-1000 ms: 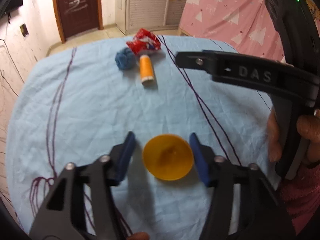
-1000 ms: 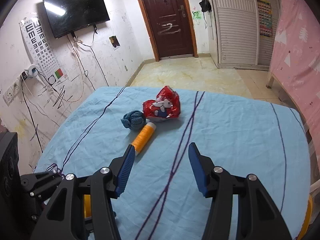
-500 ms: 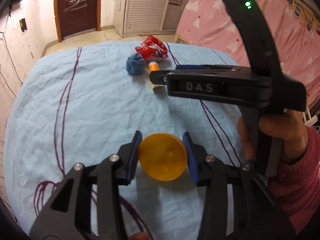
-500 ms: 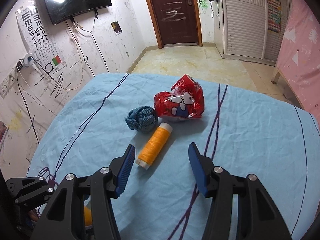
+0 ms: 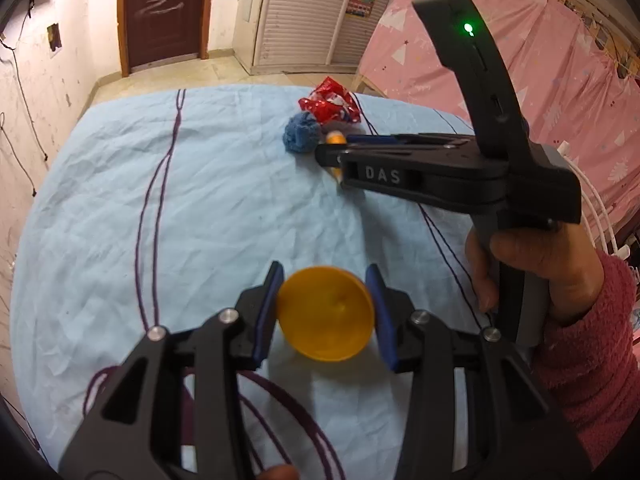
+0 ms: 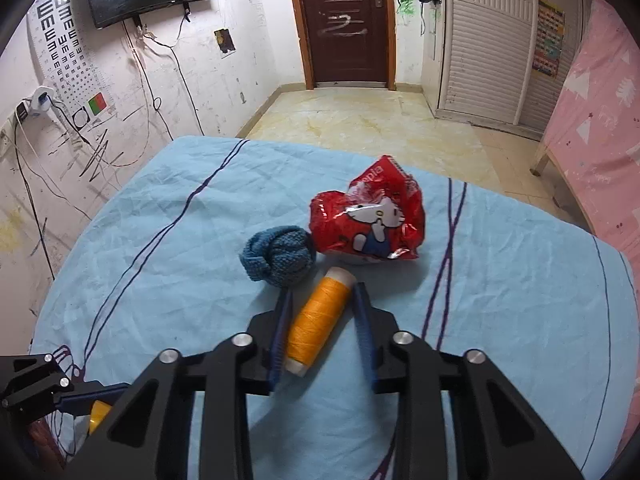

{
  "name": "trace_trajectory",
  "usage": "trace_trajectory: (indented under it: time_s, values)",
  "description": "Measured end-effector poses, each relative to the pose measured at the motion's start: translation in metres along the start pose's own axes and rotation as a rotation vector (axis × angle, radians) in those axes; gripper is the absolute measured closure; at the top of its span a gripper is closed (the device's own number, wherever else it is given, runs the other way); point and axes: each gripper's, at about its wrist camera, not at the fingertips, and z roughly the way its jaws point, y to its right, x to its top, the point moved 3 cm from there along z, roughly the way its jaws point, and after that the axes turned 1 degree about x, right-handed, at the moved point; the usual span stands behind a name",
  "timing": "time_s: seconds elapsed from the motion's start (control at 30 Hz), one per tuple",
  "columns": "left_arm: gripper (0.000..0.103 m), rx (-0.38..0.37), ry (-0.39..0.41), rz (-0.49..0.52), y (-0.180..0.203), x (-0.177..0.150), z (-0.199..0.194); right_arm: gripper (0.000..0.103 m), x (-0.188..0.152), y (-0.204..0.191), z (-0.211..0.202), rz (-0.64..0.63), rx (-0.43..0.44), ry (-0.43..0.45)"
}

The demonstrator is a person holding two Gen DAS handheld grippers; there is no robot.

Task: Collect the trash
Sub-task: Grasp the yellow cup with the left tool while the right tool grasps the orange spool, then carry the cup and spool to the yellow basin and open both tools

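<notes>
An orange plastic cup [image 5: 326,316] sits on its side between the blue pads of my left gripper [image 5: 324,270], which is shut on it, both pads touching its rim. My right gripper [image 6: 322,292] straddles an orange thread spool [image 6: 320,316] lying on the blue cloth. Its jaws are closing; a strip of cloth still shows between the spool and the right pad. Just past the spool lie a blue knitted ball [image 6: 278,256] and a crumpled red snack wrapper [image 6: 368,220]. In the left wrist view the right gripper's fingers [image 5: 332,154] cover most of the spool.
A light blue cloth with purple lines [image 5: 200,200] covers the table. A hand in a pink sleeve [image 5: 560,280] holds the right gripper. Beyond the far edge are tiled floor, a dark door [image 6: 346,20] and a pink curtain [image 6: 600,100].
My right gripper moved forward and down until the spool lay between its fingers, and its jaws narrowed. My left gripper's pads closed onto the orange cup.
</notes>
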Motion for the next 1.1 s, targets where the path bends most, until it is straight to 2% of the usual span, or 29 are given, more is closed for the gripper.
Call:
trace_trajectory:
  time_s: [0.1, 0.13, 0.43, 0.6, 1.1]
  values:
    - [0.063, 0.003, 0.002, 0.002, 0.0, 0.0, -0.001, 0.088, 0.001, 0.0, 0.0, 0.007, 0.006, 0.001]
    - [0.063, 0.005, 0.003, 0.001, -0.001, 0.0, -0.002, 0.093, 0.0, 0.001, 0.0, 0.02, 0.016, 0.002]
    - [0.063, 0.032, 0.018, 0.016, 0.007, 0.007, -0.012, 0.093, -0.007, 0.021, -0.028, 0.07, 0.041, 0.058]
    - [0.063, 0.048, 0.026, 0.041, 0.02, 0.011, -0.016, 0.093, -0.013, 0.037, -0.056, 0.101, 0.049, 0.117]
    - [0.063, 0.045, 0.048, 0.162, 0.094, 0.026, -0.011, 0.093, -0.06, 0.114, -0.144, 0.233, -0.002, 0.28]
